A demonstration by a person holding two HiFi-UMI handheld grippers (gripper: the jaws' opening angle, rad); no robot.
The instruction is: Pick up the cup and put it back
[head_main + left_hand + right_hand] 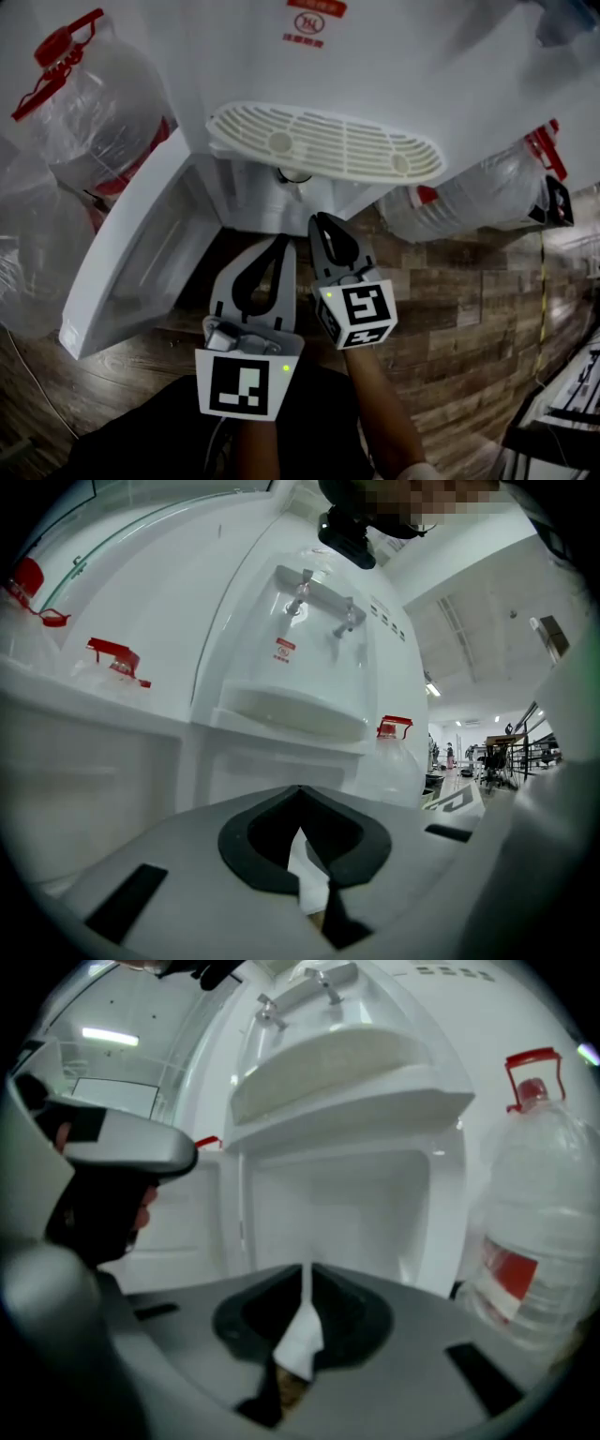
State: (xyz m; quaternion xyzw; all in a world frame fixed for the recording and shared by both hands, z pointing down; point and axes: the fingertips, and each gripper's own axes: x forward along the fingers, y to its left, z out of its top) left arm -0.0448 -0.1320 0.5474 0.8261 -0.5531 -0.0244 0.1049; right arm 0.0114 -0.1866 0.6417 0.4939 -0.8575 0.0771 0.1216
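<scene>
White open cabinet [347, 1213] before right gripper [307, 1274]

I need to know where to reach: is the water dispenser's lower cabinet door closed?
No, the cabinet door stands swung open at the left, below the drip tray.

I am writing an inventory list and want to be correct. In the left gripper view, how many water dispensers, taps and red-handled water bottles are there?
Water dispenser: 1
Taps: 2
Water bottles with red handles: 3
Total: 6
</scene>
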